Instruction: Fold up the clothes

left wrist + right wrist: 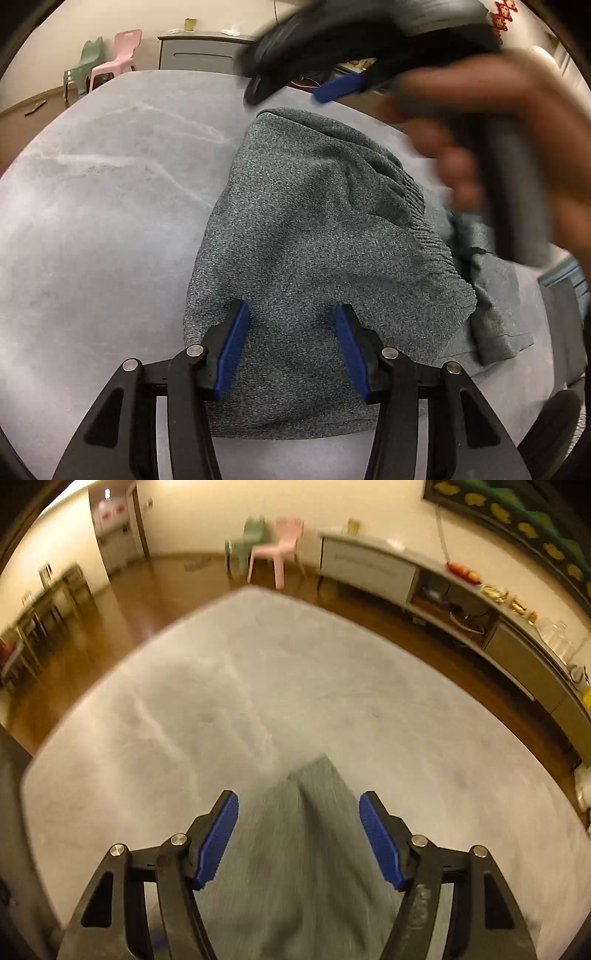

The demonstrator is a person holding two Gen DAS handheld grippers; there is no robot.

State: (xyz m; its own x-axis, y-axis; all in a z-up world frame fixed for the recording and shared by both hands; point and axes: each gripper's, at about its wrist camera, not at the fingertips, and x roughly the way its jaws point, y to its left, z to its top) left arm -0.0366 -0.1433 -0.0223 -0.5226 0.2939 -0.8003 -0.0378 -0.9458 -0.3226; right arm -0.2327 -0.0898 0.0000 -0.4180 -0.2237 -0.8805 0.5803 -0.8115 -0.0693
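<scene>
Knitwear: the grey sweater lies part-folded on the pale grey desk, nearer its right side, with a ribbed hem edge and a loose flap of cloth spilling out at the right.

The left gripper hangs over the near end of the sweater, fingers released and gripping nothing. The right gripper, seen blurred, is also spread wide with nothing held; cloth lies below it.

Risks, as judged:
- With neither gripper holding, the upper layer may relax and the fold may spring open.
- The loose right flap may be left outside the next fold, giving an uneven stack.
- A pinch taken through the doubled knit could lift several layers and drag the whole sweater across the desk.
- A fast-moving right gripper could snag the cloth.
</scene>
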